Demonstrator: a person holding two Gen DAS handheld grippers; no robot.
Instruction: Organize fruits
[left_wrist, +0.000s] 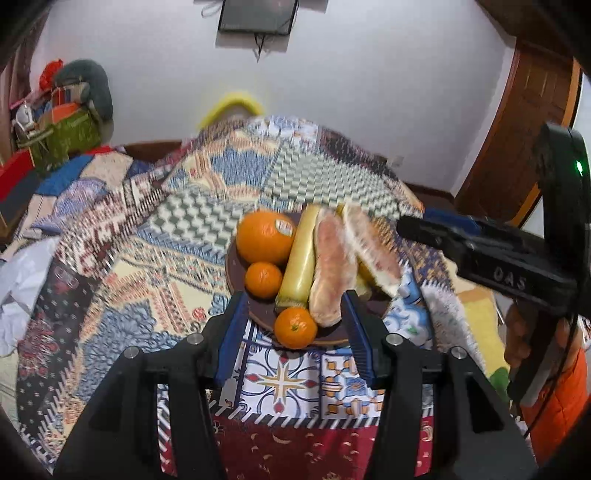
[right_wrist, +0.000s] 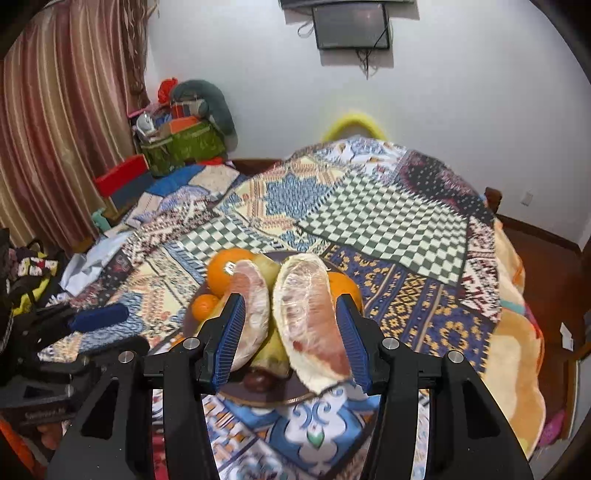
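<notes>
A dark round plate (left_wrist: 236, 275) on the patchwork cloth holds a big orange (left_wrist: 264, 238), two small oranges (left_wrist: 263, 279) (left_wrist: 295, 327), a pale yellow piece of fruit (left_wrist: 299, 264) and two peeled pomelo segments (left_wrist: 327, 271) (left_wrist: 371, 247). My left gripper (left_wrist: 293, 334) is open just in front of the plate. My right gripper (right_wrist: 293, 334) is open over the plate, its jaws either side of both pomelo segments (right_wrist: 253, 314) (right_wrist: 310, 317). It also shows in the left wrist view (left_wrist: 410, 225) at the right.
The patchwork cloth (right_wrist: 388, 221) covers the table. Beyond it stand a curtain (right_wrist: 55, 140), a pile of bags and boxes (right_wrist: 181, 136) and a wall screen (right_wrist: 351, 26). A wooden door (left_wrist: 524, 129) is at the right.
</notes>
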